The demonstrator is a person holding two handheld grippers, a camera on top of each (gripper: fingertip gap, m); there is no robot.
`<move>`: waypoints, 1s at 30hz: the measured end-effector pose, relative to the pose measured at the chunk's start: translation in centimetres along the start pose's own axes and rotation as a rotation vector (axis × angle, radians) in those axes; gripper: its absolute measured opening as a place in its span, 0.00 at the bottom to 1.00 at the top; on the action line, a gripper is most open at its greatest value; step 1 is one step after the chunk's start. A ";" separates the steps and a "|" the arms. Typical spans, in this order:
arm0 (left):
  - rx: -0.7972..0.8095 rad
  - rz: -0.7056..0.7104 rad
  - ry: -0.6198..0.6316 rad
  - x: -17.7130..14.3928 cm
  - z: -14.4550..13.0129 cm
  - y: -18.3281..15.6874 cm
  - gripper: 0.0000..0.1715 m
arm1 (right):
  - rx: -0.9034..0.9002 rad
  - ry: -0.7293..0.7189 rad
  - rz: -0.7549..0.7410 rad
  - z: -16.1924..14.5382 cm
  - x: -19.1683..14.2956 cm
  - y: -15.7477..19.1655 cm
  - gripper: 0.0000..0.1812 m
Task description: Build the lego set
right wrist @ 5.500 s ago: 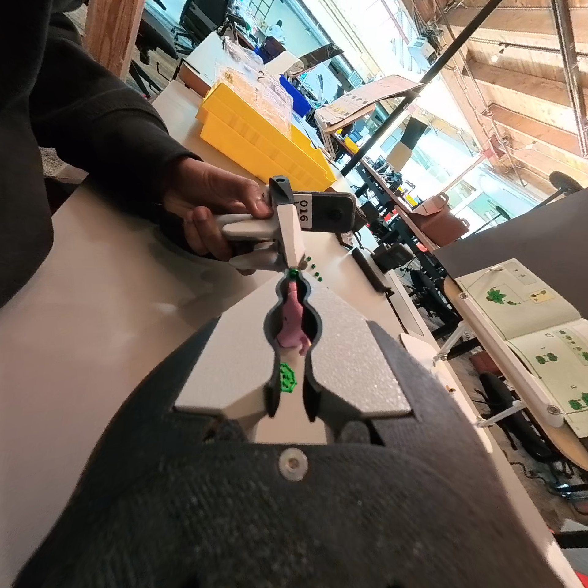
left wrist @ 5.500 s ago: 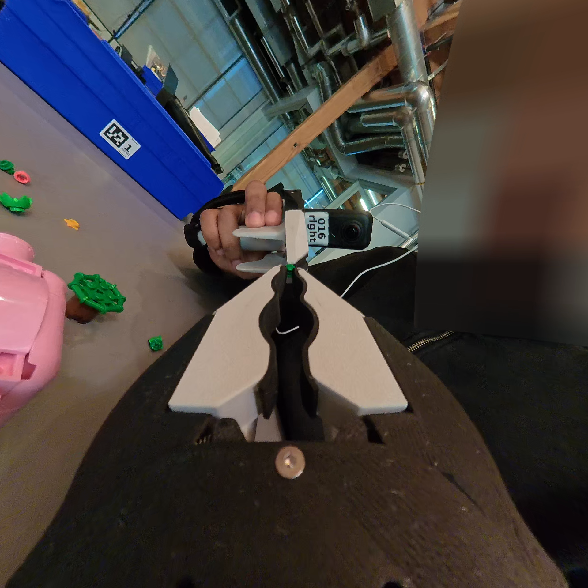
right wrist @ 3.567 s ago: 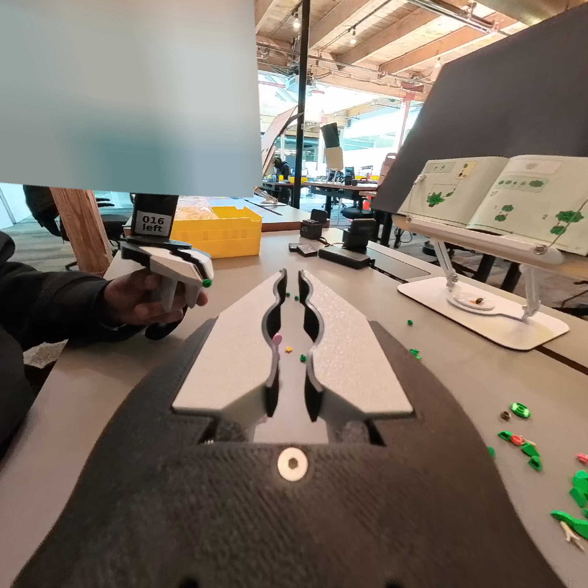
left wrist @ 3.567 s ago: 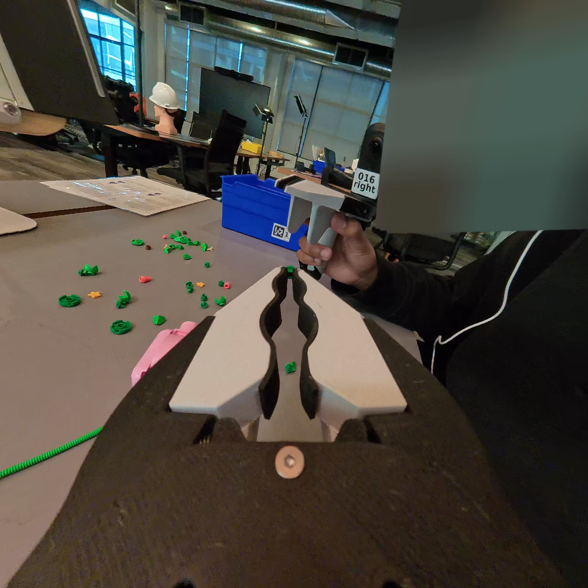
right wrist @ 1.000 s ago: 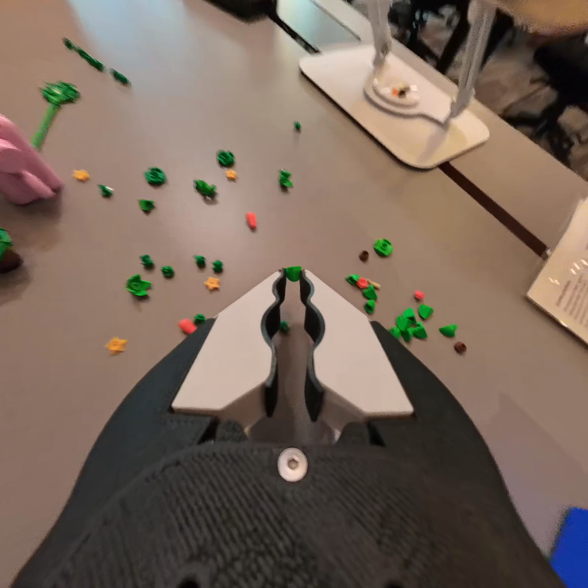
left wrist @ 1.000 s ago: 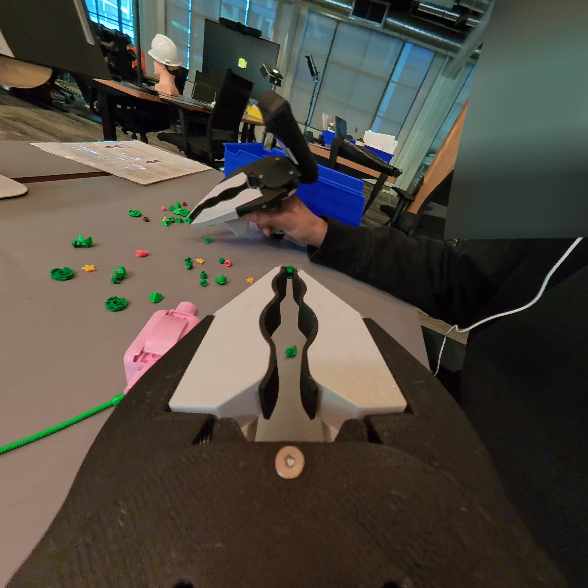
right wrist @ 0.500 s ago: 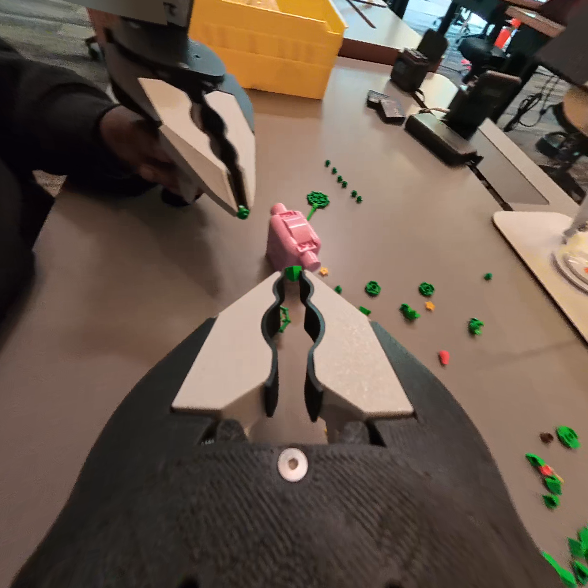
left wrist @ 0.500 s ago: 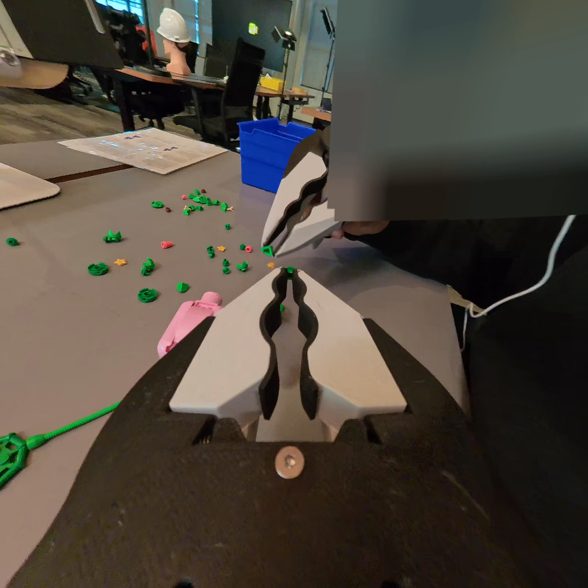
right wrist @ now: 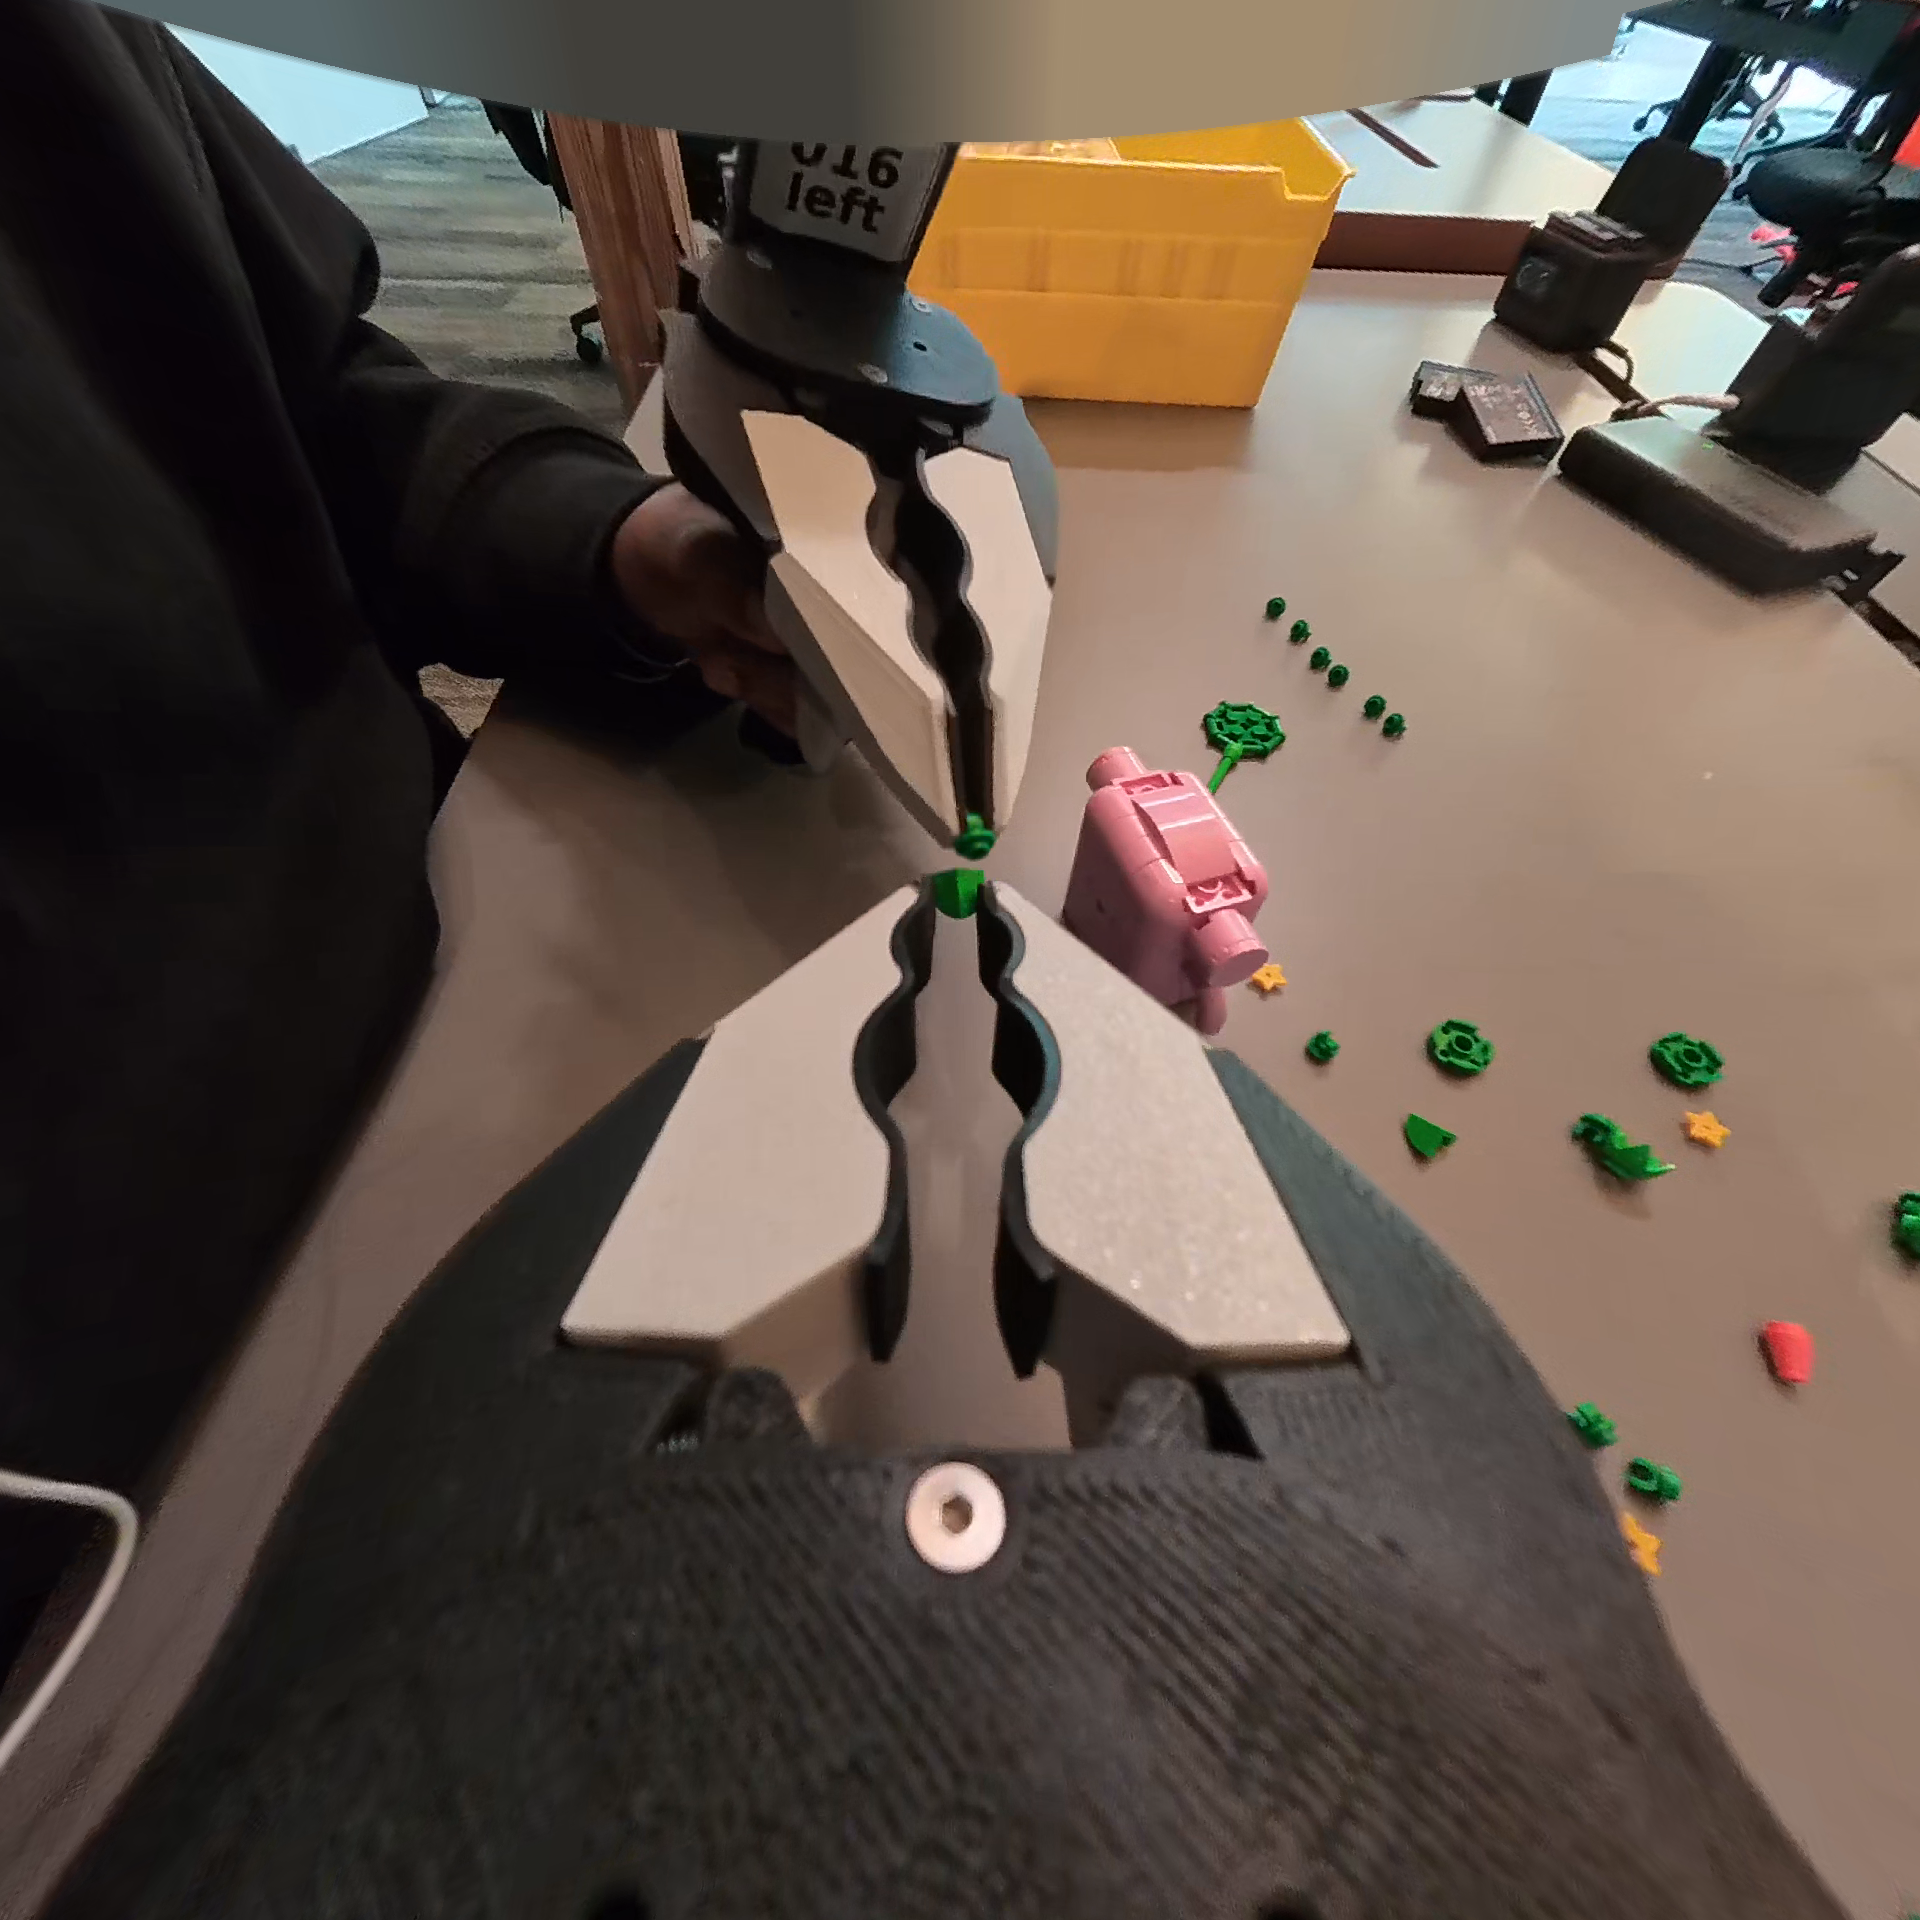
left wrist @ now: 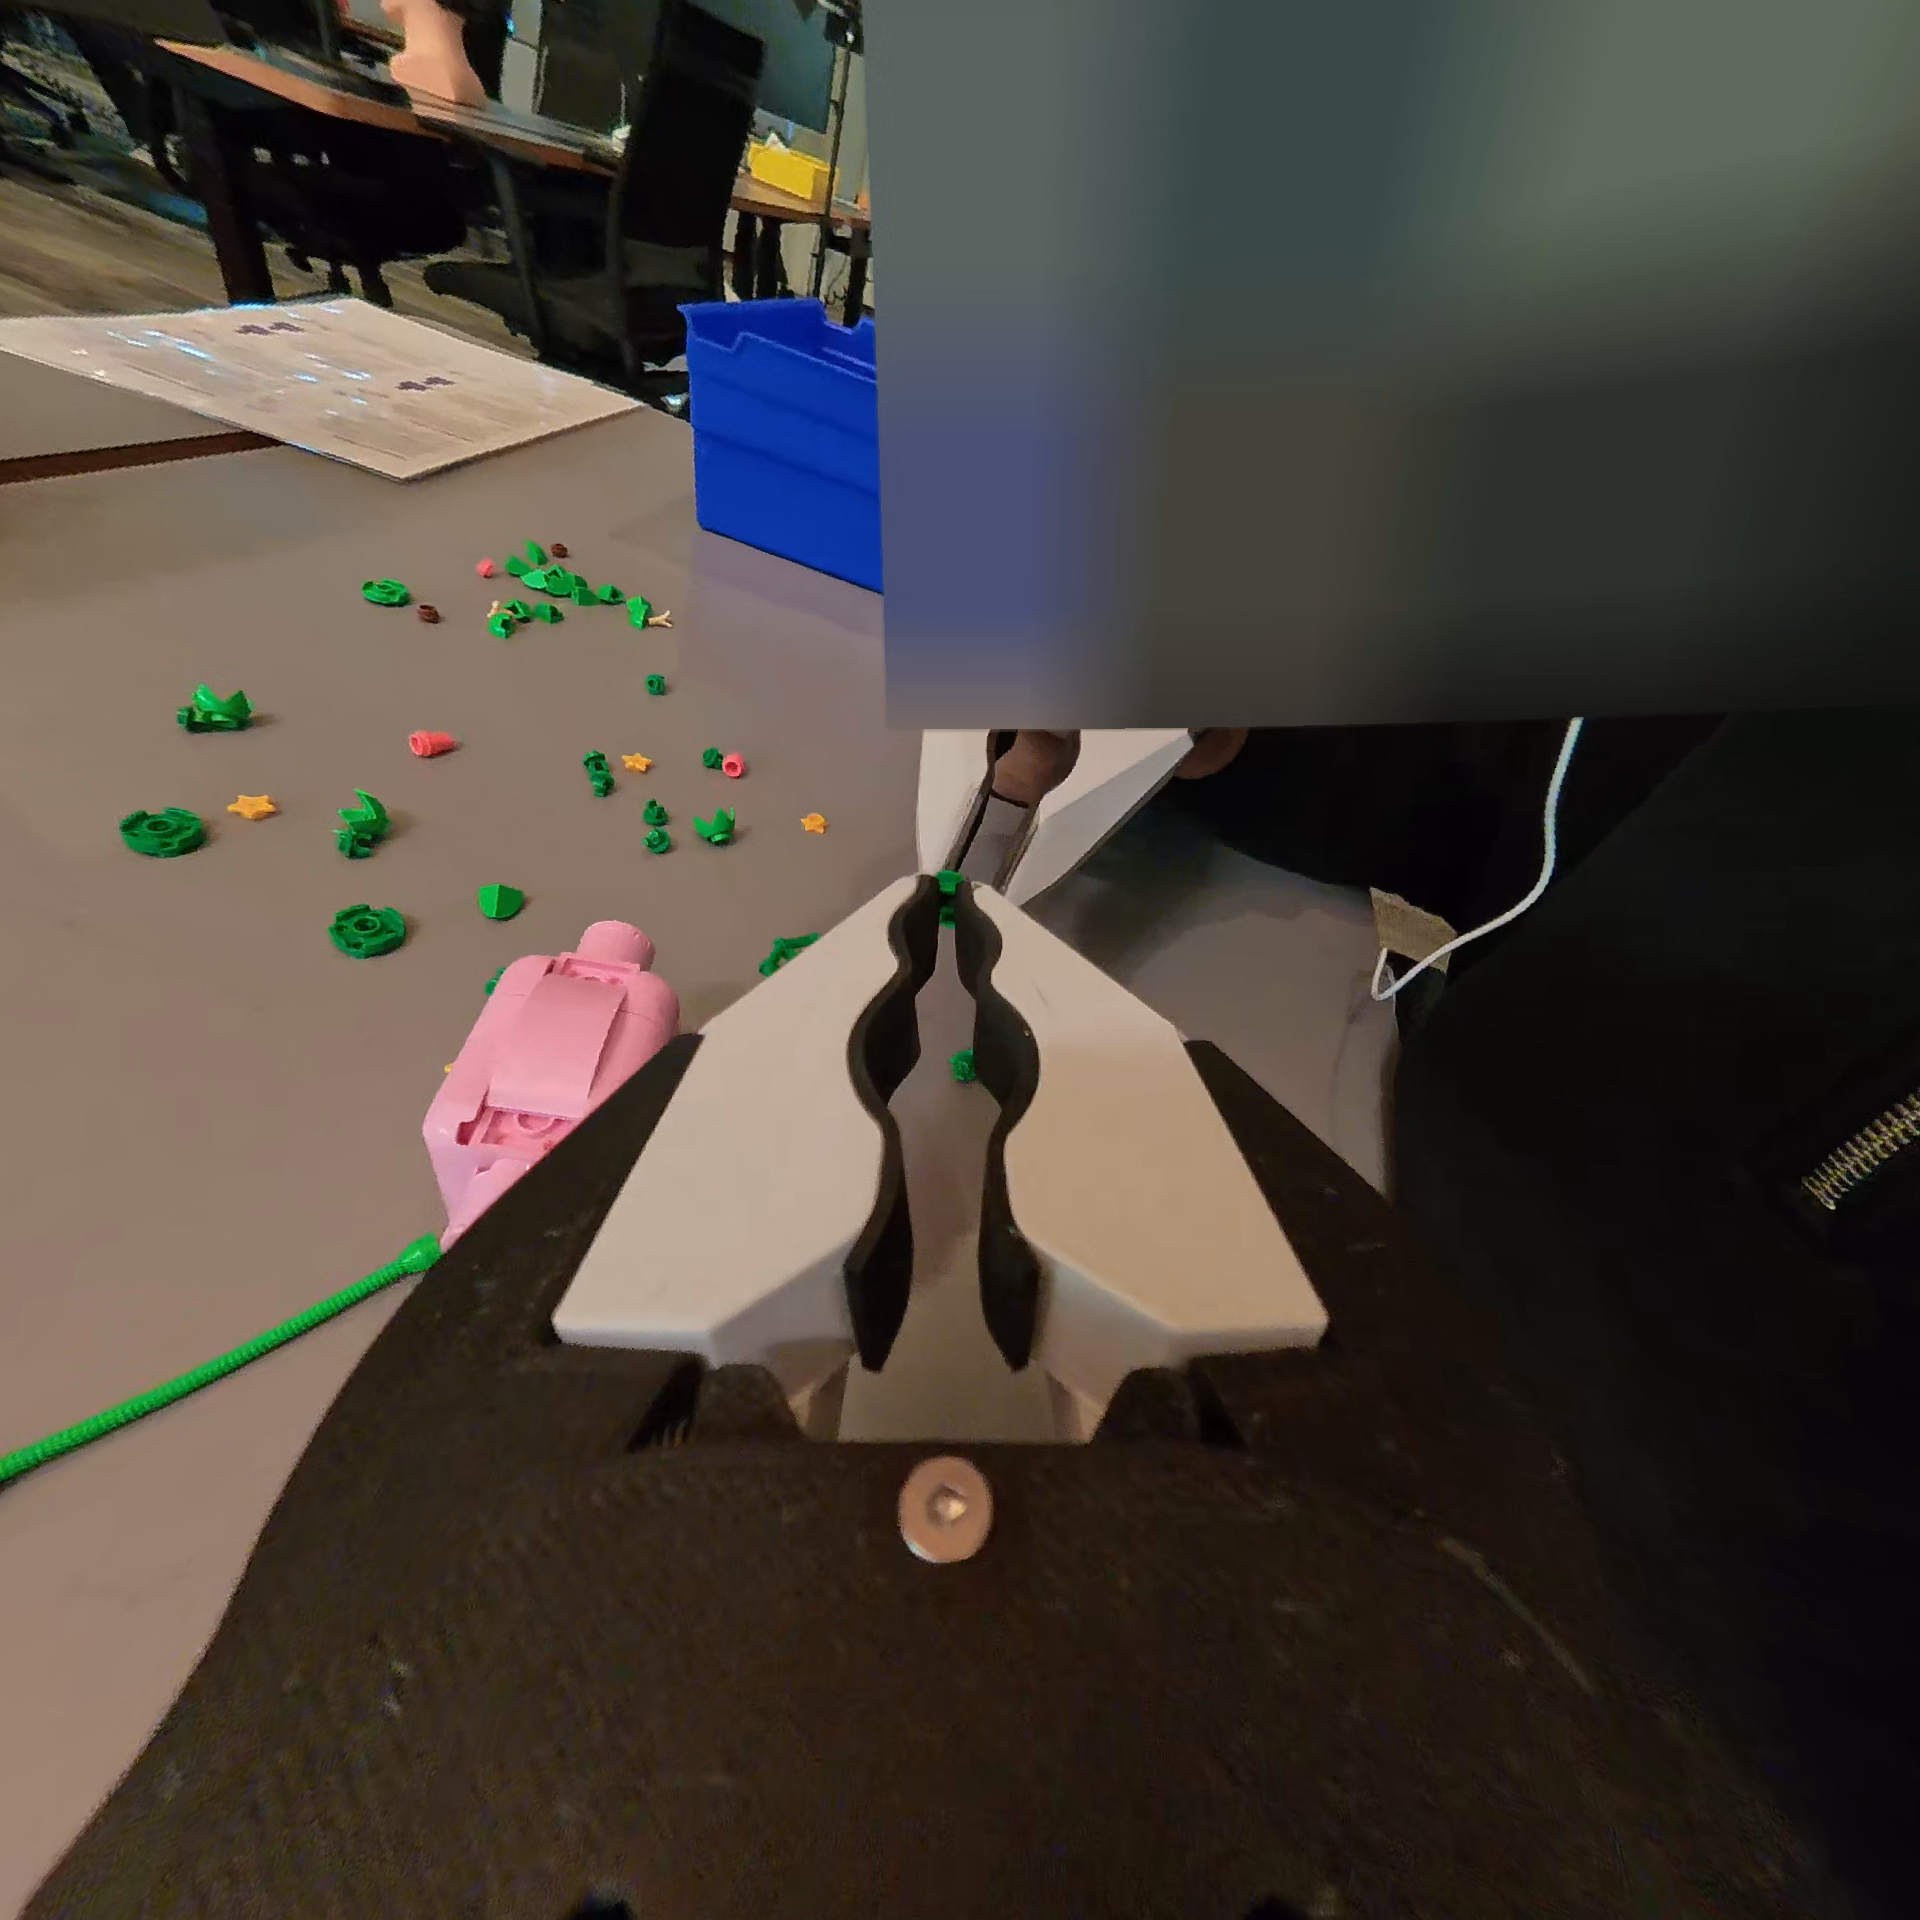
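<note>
Left hand-held gripper (right wrist: 975, 831) and right hand-held gripper (right wrist: 956, 891) each pinch green pieces, nearly touching.

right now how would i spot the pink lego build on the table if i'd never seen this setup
Start at the yellow bin at the far end of the grey table and come toward the two grippers. The pink lego build lies on its side just right of their meeting tips. It is the only large pink block among tiny green pieces.
</note>
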State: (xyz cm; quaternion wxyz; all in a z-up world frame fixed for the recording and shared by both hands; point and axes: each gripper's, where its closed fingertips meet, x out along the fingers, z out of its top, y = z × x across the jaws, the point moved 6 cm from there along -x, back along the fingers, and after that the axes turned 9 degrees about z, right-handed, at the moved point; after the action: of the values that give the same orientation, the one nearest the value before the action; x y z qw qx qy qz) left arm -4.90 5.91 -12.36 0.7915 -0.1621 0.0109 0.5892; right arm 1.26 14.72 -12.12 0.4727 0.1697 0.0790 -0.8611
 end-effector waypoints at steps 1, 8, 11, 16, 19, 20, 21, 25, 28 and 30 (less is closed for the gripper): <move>0.004 0.000 0.006 0.0 -0.1 0.0 0.00 | -0.001 -0.004 -0.004 0.1 -0.1 0.0 0.03; 0.006 -0.010 0.010 0.0 -0.1 -0.1 0.00 | -0.004 -0.014 -0.020 0.4 -0.4 0.0 0.03; 0.000 -0.019 0.009 0.0 -0.1 -0.2 0.00 | -0.010 -0.016 -0.018 0.4 -0.3 0.1 0.03; -0.040 -0.057 0.000 -0.1 0.0 -0.3 0.00 | -0.012 -0.039 0.004 0.6 -0.4 0.2 0.03; -0.052 -0.079 -0.002 -0.1 0.1 -0.4 0.00 | -0.002 -0.048 0.027 0.5 -0.4 0.3 0.03; -0.050 -0.083 -0.001 -0.1 0.1 -0.4 0.00 | 0.006 -0.050 0.035 0.5 -0.4 0.3 0.03; -0.045 -0.084 0.000 -0.1 0.0 -0.5 0.00 | 0.015 -0.051 0.043 0.5 -0.4 0.3 0.03; -0.037 -0.089 0.014 -0.1 -0.1 -0.5 0.00 | 0.030 -0.043 0.063 0.3 -0.3 0.4 0.03; -0.037 -0.093 0.028 0.0 -0.2 -0.5 0.00 | 0.033 -0.029 0.071 0.2 -0.3 0.4 0.03; -0.030 -0.094 0.047 0.1 -0.4 -0.6 0.00 | 0.038 -0.009 0.080 0.0 -0.2 0.5 0.03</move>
State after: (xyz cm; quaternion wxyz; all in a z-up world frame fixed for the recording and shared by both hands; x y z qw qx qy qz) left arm -4.26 5.70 -12.64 0.8153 -0.1880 0.0132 0.5475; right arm 1.76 14.59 -12.08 0.5040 0.1777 0.0537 -0.8435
